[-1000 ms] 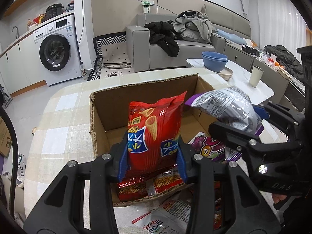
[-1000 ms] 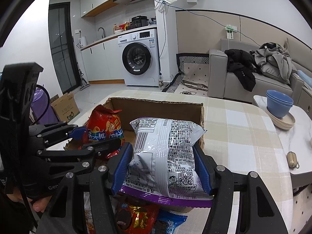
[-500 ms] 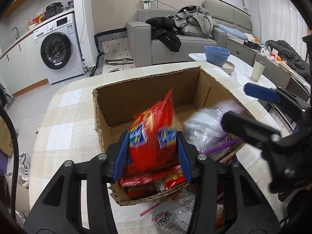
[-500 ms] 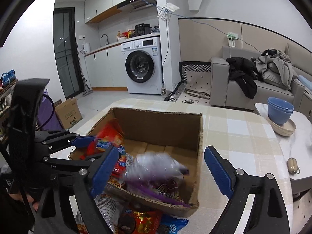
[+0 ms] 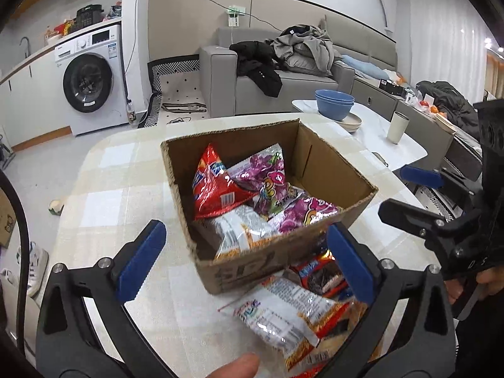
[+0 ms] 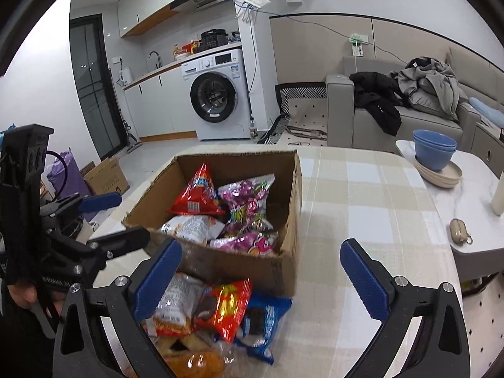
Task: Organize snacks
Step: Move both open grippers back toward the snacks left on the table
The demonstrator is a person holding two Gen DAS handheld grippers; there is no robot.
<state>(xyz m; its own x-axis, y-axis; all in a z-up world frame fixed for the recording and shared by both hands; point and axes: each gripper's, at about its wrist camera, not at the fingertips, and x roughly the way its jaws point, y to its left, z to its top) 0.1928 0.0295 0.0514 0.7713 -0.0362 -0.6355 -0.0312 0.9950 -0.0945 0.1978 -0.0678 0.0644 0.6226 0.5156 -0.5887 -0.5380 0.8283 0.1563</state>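
Note:
An open cardboard box [image 5: 315, 157] [image 6: 294, 189] stands on the checked table. Inside it a red snack bag [image 5: 214, 189] [image 6: 198, 195] leans on pink-purple bags [image 5: 267, 179] [image 6: 249, 239], with a white-and-orange bag [image 5: 239, 233] below. My left gripper [image 5: 244, 236] [image 6: 123, 217] hangs before the box's near corner, its jaws opening and gripping nothing. My right gripper [image 6: 261, 245] [image 5: 406, 192] is on the box's right, its jaws also opening and gripping nothing. Loose packets lie in front of the box: a silvery one [image 5: 283, 315], a red one [image 6: 226, 305] and a blue one [image 6: 264, 318].
A white side table [image 5: 371, 126] on the right carries blue bowls [image 5: 334, 104] [image 6: 434, 148], a cup [image 5: 398, 126] and a small case [image 6: 460, 231]. Beyond are a grey sofa [image 5: 220, 78] with clothes and a washing machine [image 6: 214, 100]. A hand [image 5: 485, 280] holds the right gripper.
Both grippers have opened wide and let go: the red bag and the silver bag with the purple edge dropped into the box. Both grippers drew back towards the box's near side.

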